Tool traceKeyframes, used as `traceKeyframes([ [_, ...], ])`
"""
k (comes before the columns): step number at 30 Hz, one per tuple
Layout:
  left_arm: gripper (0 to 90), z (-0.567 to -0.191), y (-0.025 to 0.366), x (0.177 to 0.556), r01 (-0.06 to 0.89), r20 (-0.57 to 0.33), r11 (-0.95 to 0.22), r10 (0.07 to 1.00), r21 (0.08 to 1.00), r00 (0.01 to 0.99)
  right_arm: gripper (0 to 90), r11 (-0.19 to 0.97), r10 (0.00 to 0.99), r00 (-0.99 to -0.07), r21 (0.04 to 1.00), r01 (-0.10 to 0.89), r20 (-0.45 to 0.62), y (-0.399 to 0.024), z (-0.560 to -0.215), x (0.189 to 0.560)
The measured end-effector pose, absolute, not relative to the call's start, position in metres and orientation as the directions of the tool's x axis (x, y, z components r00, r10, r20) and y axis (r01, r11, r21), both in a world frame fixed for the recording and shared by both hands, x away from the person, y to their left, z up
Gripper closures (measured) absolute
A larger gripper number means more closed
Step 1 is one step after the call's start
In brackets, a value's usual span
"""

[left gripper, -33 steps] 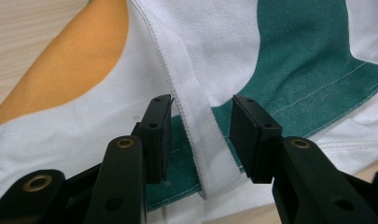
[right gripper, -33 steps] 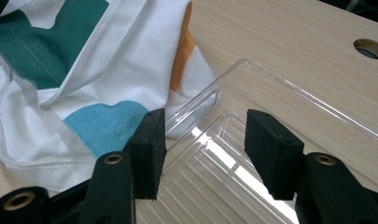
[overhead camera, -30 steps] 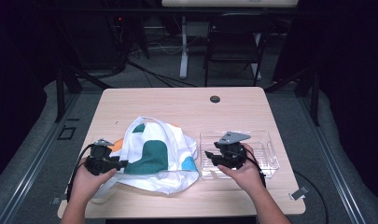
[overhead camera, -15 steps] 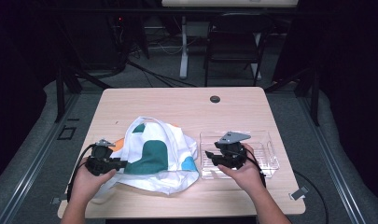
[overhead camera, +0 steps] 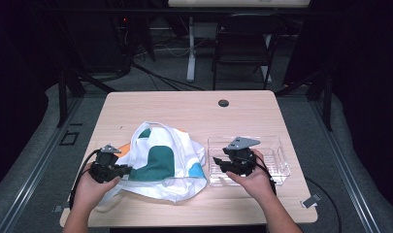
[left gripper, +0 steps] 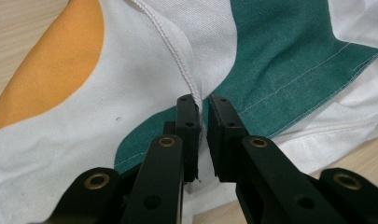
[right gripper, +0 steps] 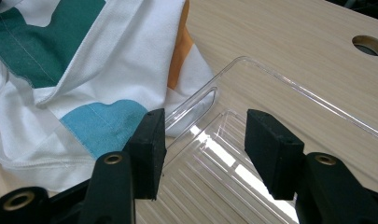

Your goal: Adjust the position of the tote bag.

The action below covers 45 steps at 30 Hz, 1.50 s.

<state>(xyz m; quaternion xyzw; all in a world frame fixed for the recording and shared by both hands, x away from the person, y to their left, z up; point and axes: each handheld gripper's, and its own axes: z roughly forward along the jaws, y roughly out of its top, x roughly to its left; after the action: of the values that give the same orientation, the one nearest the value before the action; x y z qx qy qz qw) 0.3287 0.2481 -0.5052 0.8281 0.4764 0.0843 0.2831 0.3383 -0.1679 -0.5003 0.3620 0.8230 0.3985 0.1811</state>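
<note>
A white cloth bag (overhead camera: pixel 160 162) with green, orange and blue patches lies crumpled on the left half of the table. At the bag's left edge, my left gripper (overhead camera: pixel 126 170) has just been closing. In the left gripper view it (left gripper: pixel 201 100) pinches a raised white seam fold of the bag (left gripper: pixel 280 56) between its pads. My right gripper (overhead camera: pixel 217 162) hovers over the left end of a clear plastic tray (overhead camera: pixel 281 160). In the right gripper view its jaws (right gripper: pixel 205 123) stand open above the tray's rim (right gripper: pixel 289 86), with the bag (right gripper: pixel 107 70) just to their left.
The light wooden table (overhead camera: pixel 184 111) has a round cable hole (overhead camera: pixel 223 103) near its far edge. A dark chair (overhead camera: pixel 242 43) and cables stand on the floor behind it. A small clip (overhead camera: pixel 310 200) sits at the front right corner.
</note>
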Motion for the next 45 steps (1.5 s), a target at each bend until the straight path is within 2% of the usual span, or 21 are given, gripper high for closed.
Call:
traceKeyframes([
  [14, 87.5, -0.496, 0.250, 0.325, 0.724, -0.118, -0.374, 0.841, 0.580, 0.529, 51.2, 0.448, 0.732, -0.680, 0.785, 0.429, -0.045, -0.168, -0.499, 0.337],
  [24, 87.8, -0.490, 0.251, 0.324, 0.714, -0.123, -0.359, 0.841, 0.601, 0.526, 56.0, 0.435, 0.734, -0.678, 0.783, 0.444, -0.023, -0.171, -0.498, 0.338],
  [45, 88.4, -0.478, 0.255, 0.323, 0.692, -0.119, -0.349, 0.839, 0.632, 0.531, 55.8, 0.433, 0.737, -0.675, 0.785, 0.443, -0.025, -0.171, -0.499, 0.336],
])
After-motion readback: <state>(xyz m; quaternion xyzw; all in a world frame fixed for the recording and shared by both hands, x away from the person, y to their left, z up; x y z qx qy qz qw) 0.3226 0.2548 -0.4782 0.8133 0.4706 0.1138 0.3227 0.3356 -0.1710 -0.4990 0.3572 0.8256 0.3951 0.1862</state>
